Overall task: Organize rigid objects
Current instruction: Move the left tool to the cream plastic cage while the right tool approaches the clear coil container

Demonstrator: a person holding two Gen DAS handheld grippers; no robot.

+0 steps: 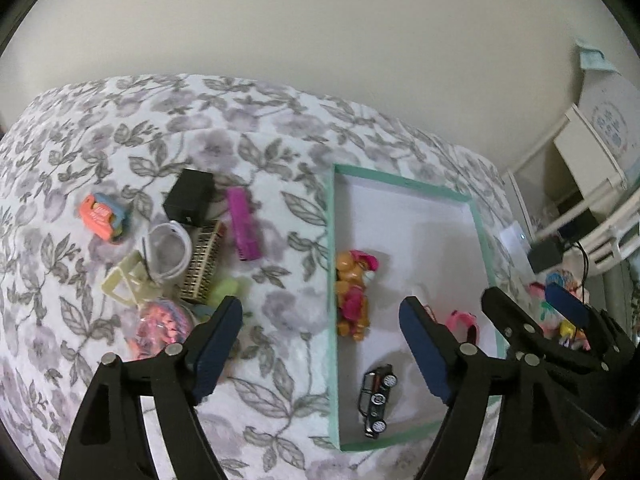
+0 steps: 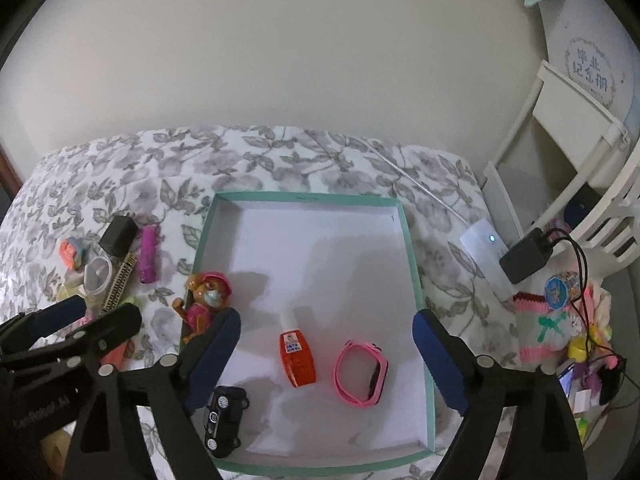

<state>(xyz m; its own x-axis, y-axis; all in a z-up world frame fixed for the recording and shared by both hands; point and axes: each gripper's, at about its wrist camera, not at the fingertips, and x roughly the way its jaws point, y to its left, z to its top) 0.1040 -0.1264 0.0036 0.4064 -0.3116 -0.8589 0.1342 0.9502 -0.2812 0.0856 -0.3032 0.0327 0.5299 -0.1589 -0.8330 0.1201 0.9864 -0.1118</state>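
A teal-rimmed white tray lies on the floral bedspread. In it are a dog figure, a black toy car, an orange bottle and a pink watch. My right gripper is open and empty above the tray's near half. My left gripper is open and empty over the tray's left rim. A pile left of the tray holds a black box, a magenta comb, a white cable coil and an orange toy.
A white shelf unit stands at the right beside the bed. A black charger with cables and a white device sit at the bed's right edge, with colourful toys below. The wall runs behind the bed.
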